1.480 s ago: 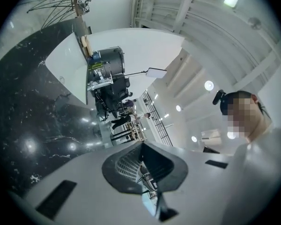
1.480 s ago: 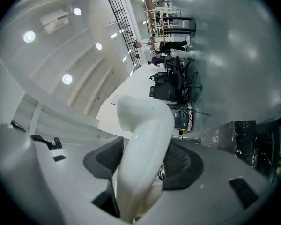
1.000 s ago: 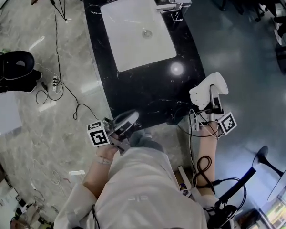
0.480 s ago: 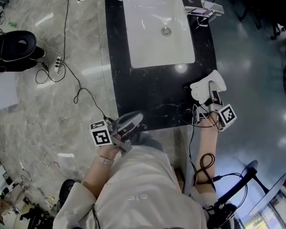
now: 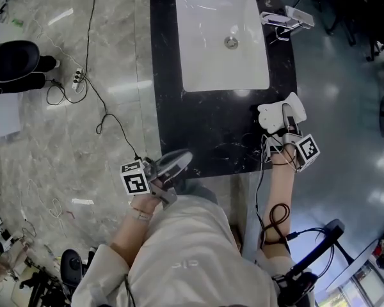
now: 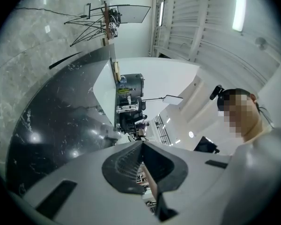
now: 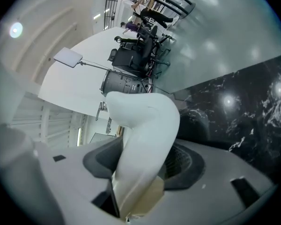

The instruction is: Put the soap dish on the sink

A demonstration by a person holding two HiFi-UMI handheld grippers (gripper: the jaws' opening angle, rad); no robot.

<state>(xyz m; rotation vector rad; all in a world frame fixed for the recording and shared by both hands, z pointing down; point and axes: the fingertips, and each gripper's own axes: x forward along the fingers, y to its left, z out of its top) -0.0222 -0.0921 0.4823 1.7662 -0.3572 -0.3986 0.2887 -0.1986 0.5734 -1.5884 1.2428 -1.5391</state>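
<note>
1. The right claw (image 5: 287, 128) is clamped on the white soap dish (image 5: 273, 116). Its jaws stand fairly wide, pressing on either side of the dish's curved body (image 7: 145, 135).
2. The soap dish is held up in the claw at the right edge of the black marble table (image 5: 198, 126). It is near the front right corner of the white sink (image 5: 198, 56) and not on it.
3. The left claw (image 5: 178, 160) is closed with its pads together and nothing between them. It sits at the table's near edge.
4. A chrome faucet (image 5: 287, 22) stands at the sink's right side.
</note>
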